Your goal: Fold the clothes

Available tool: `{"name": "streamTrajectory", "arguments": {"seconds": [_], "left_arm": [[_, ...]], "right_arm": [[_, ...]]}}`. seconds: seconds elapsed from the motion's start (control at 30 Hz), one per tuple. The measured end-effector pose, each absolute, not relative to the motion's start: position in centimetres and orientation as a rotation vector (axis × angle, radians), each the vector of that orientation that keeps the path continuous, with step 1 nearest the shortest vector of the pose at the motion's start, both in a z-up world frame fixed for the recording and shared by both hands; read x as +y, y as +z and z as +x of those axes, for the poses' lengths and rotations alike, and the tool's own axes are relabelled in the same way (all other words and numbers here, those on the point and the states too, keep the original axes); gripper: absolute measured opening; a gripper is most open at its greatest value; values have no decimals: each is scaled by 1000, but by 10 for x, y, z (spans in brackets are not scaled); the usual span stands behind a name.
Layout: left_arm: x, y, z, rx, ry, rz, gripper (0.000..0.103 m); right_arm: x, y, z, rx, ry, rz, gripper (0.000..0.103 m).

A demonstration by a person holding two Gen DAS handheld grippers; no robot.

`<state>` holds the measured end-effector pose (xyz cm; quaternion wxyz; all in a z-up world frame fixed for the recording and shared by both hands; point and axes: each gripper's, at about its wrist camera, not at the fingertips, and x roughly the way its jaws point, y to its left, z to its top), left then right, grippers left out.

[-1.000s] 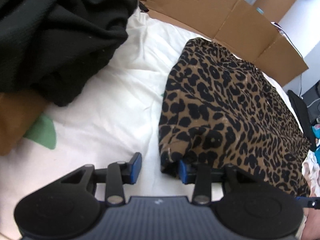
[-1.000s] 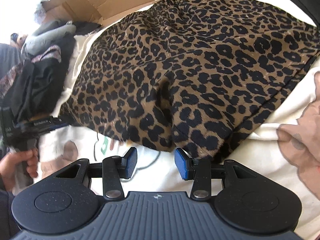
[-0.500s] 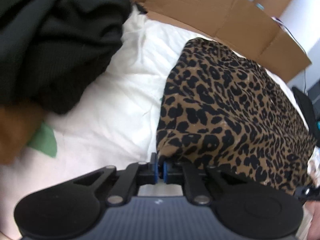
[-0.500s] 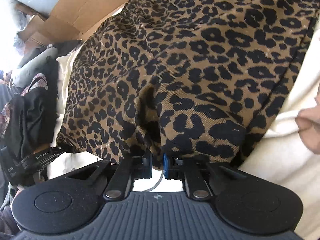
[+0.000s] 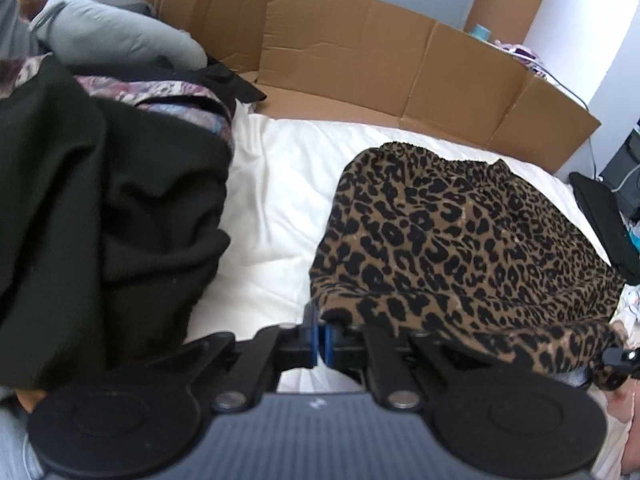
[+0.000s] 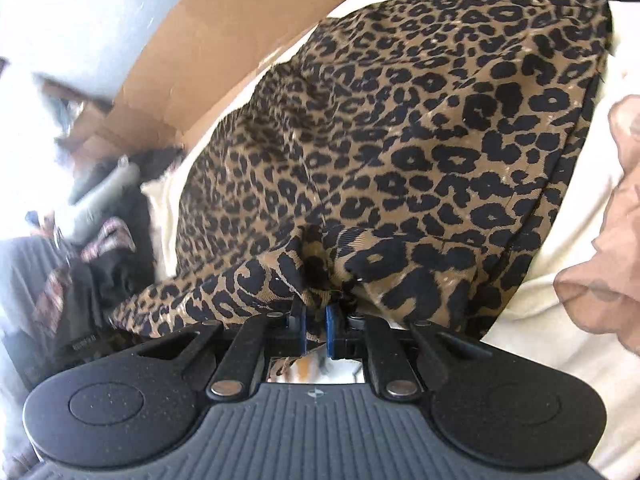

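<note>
Crowding leopard garment (image 5: 460, 248): black clothes pile (image 5: 100, 208)

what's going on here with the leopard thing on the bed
A person is folding a leopard-print fabric garment on a white bedsheet. The left gripper and right gripper are each shut on its near edge, lifting it. A heap of black clothes sits left, flattened brown cardboard behind.

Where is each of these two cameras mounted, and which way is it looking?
Left wrist: on the left gripper, looking down its fingers at the leopard-print garment on the white bedding; black clothes pile alongside.
Right wrist: on the right gripper, facing the same garment and cardboard.
Shared: both grippers pinch the near hem of the garment; no hand clearly visible.
</note>
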<state>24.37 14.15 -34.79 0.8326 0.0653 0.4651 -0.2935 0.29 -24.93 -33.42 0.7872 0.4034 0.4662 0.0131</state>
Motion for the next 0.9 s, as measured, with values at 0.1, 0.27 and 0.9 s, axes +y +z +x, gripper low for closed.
{"name": "streamTrajectory", "arguments": {"seconds": [0.1,0.27,0.9], "left_arm": [[137,-357,248,1001,-611,139,4],[140,-381,251,1049,-588,125,4],[163,-420,237,1129,-542,46,15]], "right_arm": [[-251,-333,5,999,19,884,8],[-241,-342,7,1097,20,781,16],[-234,-374,-7,1154,-35,758,44]]}}
